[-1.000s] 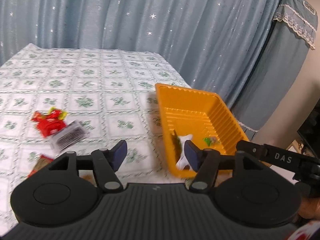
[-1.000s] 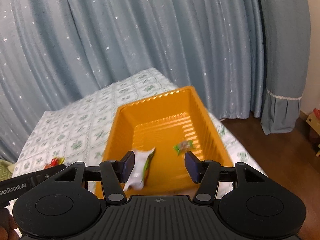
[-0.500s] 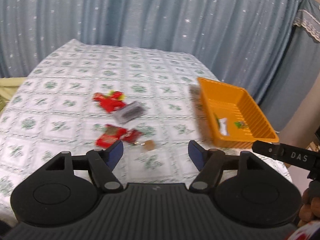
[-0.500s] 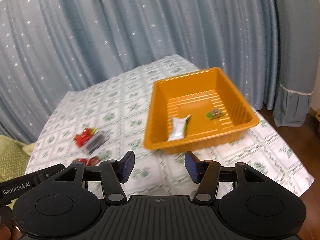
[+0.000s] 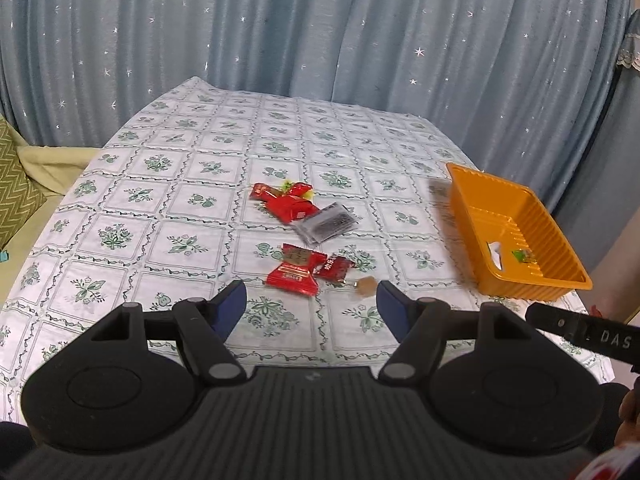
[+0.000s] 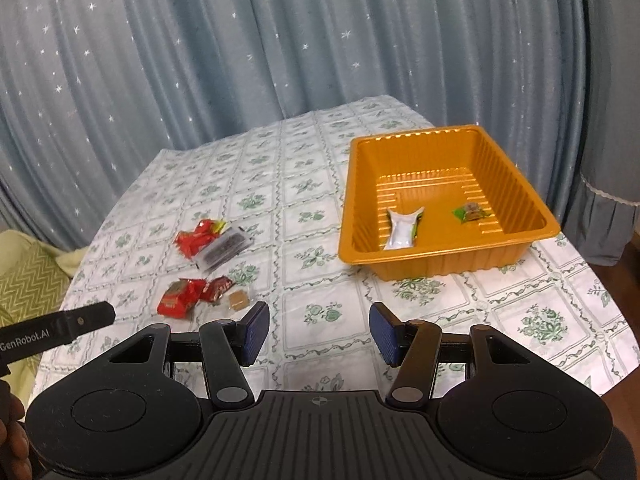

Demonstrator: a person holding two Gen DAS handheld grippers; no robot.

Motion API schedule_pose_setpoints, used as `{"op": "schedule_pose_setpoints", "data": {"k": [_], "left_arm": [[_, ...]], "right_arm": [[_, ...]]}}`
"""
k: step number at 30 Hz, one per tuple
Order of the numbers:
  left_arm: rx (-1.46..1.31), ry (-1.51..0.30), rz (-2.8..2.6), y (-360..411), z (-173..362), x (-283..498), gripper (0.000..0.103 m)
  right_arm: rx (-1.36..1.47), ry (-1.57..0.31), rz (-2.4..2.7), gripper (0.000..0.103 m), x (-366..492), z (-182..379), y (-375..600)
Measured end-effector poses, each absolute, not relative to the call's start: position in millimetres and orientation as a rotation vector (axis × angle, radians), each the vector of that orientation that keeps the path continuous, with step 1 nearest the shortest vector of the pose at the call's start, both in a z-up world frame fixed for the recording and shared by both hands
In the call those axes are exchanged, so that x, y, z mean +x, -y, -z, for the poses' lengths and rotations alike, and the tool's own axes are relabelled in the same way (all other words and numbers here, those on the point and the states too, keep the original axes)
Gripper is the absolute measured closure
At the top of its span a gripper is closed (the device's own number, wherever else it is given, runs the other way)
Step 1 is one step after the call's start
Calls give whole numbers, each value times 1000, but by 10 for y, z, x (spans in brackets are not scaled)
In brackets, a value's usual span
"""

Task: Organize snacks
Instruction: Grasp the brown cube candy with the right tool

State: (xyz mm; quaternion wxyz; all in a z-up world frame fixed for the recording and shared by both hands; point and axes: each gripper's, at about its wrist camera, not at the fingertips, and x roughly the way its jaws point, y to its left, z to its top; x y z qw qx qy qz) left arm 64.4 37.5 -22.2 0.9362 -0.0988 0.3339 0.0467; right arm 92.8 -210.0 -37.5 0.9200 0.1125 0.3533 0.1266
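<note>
Starry blue curtains (image 5: 320,40) hang behind a floral tablecloth (image 5: 200,168); my left gripper (image 5: 308,306) and right gripper (image 6: 318,330) gape empty; "DAS" lower right, "GenRobot.AI" lower left.

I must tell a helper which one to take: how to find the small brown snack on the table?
On the floral tablecloth, left of the orange tray, lies a nearer cluster of red packets. The brown snack is at its right end: a small tan square in clear wrap.

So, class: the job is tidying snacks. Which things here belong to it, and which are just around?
Job: orange tray; white packet and green sweet inside; red packets, dark packet, brown sweet on the tablecloth.
Around: curtain, cushion.
</note>
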Motion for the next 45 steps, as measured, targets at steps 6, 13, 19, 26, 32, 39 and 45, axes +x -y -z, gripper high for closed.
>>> {"op": "schedule_pose_setpoints", "data": {"k": [6, 13, 19, 26, 32, 39, 45], "left_arm": [[-205, -698, -104, -440, 307, 685, 34], [-198, -717, -101, -504, 414, 785, 34], [-195, -729, -104, -592, 504, 937, 34], [-196, -738, -124, -788, 602, 1139, 34], [-215, -734, -130, -930, 681, 1282, 34], [-243, -734, -150, -1047, 791, 1355, 34], [-257, -741, -148, -1077, 858, 1384, 33]], "right_arm": [[223, -742, -276, 47, 966, 438, 2007], [214, -764, -299, 47, 1054, 536, 1872], [202, -790, -329, 47, 1204, 691, 1676], [226, -831, -407, 47, 1468, 904, 1329], [230, -867, -417, 48, 1756, 1130, 1080], [242, -859, -412, 48, 1986, 1259, 928], [155, -819, -386, 59, 2078, 1273, 787]]}}
